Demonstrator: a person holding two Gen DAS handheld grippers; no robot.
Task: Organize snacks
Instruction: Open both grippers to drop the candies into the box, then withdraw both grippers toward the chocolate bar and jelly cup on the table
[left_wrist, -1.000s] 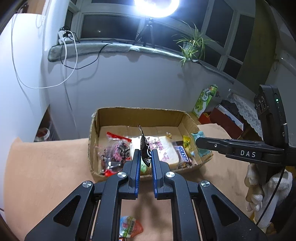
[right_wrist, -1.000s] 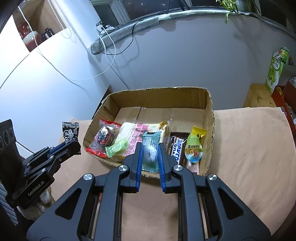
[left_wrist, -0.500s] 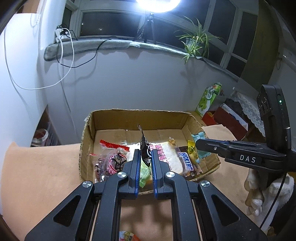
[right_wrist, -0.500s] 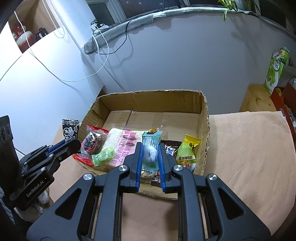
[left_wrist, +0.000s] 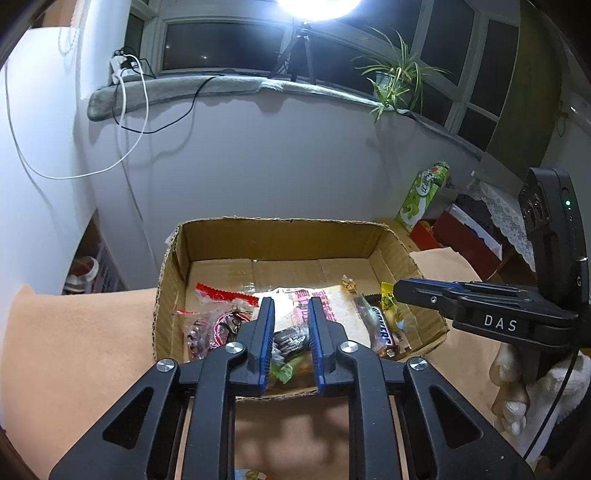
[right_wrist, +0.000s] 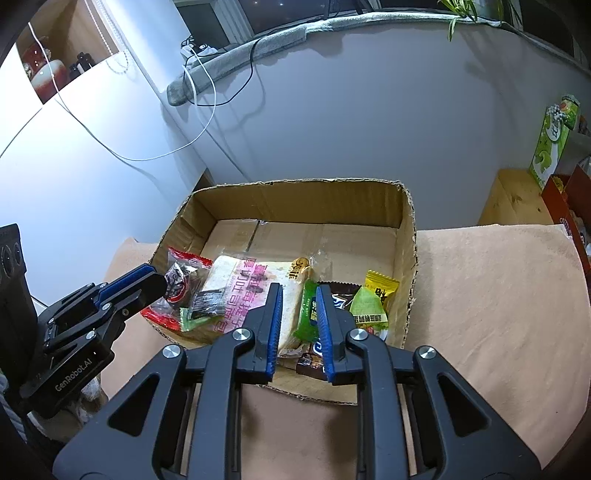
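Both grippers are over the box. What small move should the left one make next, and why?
Probably draw the left gripper back toward the near cloth. Its jaws stand apart, the black packet lies in the cardboard box, and one more snack shows on the cloth at the bottom edge.

My right gripper (left_wrist: 480, 317) reads "DAS" in white on its side, my left gripper (right_wrist: 79, 347) "GenRobot.AI". Just ahead of my left fingers, the chocolate bar (left_wrist: 380, 328) shows "SNICKERS" lettering.
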